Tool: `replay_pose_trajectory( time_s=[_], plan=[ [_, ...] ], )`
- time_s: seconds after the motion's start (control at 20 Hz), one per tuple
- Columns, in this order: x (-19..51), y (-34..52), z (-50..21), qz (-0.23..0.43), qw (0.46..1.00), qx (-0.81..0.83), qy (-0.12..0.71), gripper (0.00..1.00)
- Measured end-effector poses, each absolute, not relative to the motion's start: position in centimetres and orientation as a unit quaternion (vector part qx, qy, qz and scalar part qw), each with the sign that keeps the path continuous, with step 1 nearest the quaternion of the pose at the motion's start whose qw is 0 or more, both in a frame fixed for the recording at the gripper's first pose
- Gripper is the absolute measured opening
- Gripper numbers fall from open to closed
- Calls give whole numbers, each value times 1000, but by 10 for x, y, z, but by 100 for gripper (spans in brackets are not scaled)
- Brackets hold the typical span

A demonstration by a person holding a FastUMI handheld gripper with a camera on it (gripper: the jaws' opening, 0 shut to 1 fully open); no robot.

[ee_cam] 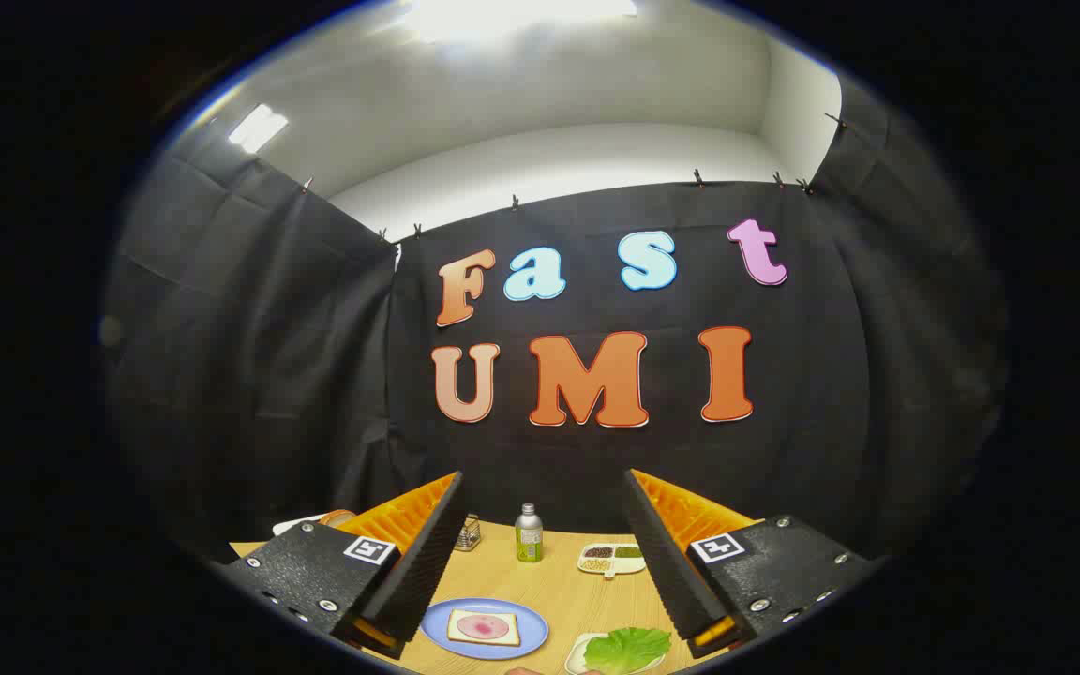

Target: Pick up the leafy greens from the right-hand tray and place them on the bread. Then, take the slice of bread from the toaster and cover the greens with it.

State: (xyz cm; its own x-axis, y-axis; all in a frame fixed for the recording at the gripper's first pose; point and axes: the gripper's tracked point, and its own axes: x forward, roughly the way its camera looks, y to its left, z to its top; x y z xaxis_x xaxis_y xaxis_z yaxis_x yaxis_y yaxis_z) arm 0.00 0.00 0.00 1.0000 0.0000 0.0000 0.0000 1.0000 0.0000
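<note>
My gripper (545,511) is held high above the wooden table (559,581), open, with nothing between its fingers. Below and between the fingers lies a blue plate (442,619) carrying a slice of bread (484,627) with a pink round of ham on it. To its right, near the right finger, a green lettuce leaf (629,649) rests on a small white tray (579,654). Behind the left finger a slice of bread (337,516) pokes up from a white toaster (301,523), mostly hidden.
At the back of the table stand a small metal bottle with a green label (529,534) and a little glass jar (469,532). A white divided dish (611,559) with dark and green fillings sits to the right of the bottle. Black cloth walls close the booth.
</note>
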Motion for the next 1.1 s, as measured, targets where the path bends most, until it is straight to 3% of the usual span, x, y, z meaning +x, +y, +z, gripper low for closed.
replay_pose_trajectory(
  time_s=[1.1],
  plan=[
    [4, 8, 2, 6, 1000, -11, -5, 99]
  ],
)
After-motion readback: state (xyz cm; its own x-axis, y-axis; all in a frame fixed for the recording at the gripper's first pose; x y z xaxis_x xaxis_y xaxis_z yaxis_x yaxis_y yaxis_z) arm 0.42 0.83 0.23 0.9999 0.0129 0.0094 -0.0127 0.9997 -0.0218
